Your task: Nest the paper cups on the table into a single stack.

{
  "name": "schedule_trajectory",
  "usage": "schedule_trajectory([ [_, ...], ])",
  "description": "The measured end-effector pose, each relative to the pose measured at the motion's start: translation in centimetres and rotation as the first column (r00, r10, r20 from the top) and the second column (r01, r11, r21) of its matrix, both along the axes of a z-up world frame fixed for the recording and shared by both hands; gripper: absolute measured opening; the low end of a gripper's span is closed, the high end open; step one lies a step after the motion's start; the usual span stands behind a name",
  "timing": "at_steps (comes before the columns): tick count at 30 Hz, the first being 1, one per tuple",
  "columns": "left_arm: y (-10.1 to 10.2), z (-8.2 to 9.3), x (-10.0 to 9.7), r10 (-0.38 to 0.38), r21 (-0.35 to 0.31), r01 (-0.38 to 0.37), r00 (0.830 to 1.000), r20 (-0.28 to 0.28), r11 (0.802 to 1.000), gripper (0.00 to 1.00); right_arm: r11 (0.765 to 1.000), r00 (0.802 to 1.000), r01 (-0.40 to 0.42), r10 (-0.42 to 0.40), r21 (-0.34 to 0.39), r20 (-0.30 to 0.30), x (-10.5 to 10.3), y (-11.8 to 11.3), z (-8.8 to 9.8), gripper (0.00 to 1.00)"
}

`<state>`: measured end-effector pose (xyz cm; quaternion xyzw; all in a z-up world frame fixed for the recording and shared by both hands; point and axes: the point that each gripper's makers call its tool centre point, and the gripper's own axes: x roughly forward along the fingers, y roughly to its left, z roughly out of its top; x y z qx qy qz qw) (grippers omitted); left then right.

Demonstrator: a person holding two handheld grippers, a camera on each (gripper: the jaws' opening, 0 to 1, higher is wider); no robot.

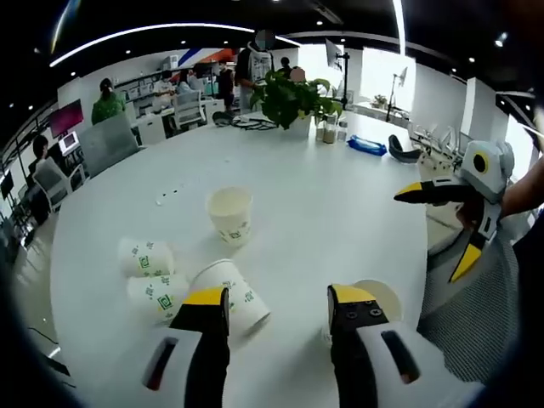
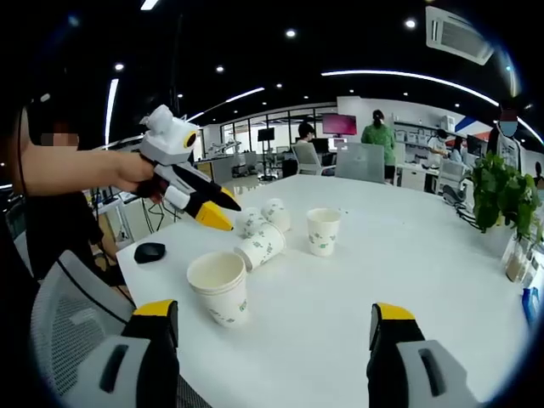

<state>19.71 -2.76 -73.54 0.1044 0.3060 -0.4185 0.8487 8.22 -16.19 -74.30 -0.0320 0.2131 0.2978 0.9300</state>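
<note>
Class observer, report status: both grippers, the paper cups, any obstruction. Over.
Left gripper open, right gripper open, both empty. Two paper cups upright, three on their sides, none nested. Nothing blocking.

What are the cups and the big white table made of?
The cups look like paper: thin matte white walls, rolled rims, green print. The table seems to have a smooth, hard white top, perhaps laminate; it reflects the ceiling lights softly, so I can't be sure.

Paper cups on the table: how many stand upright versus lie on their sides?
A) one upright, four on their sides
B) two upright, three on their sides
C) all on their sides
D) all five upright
B: the nearest cup and the far cup stand mouth-up, while three cups lie tipped over.
</note>
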Motion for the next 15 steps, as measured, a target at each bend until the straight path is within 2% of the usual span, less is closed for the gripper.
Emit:
schedule_trajectory([
  [3,-0.1,-0.1,0.1,0.037,-0.009,-0.037,0.999,-0.021,0.999,0.52,1.000,1.000,0.002,-0.002,0.000,-0.003,0.0,0.0,0.0,0.94],
  [11,1.2,-3.1,2.2,0.086,0.009,-0.085,0.992,-0.094,0.996,0.61,1.000,1.000,0.012,-0.012,0.000,-0.011,0.1,-0.2,-0.2,0.93],
  [15,1.3,-4.4,2.2,0.118,0.013,-0.118,0.982,-0.149,0.993,0.64,1.000,1.000,0.006,-0.007,-0.005,-0.018,0.0,-0.1,-0.4,0.93],
])
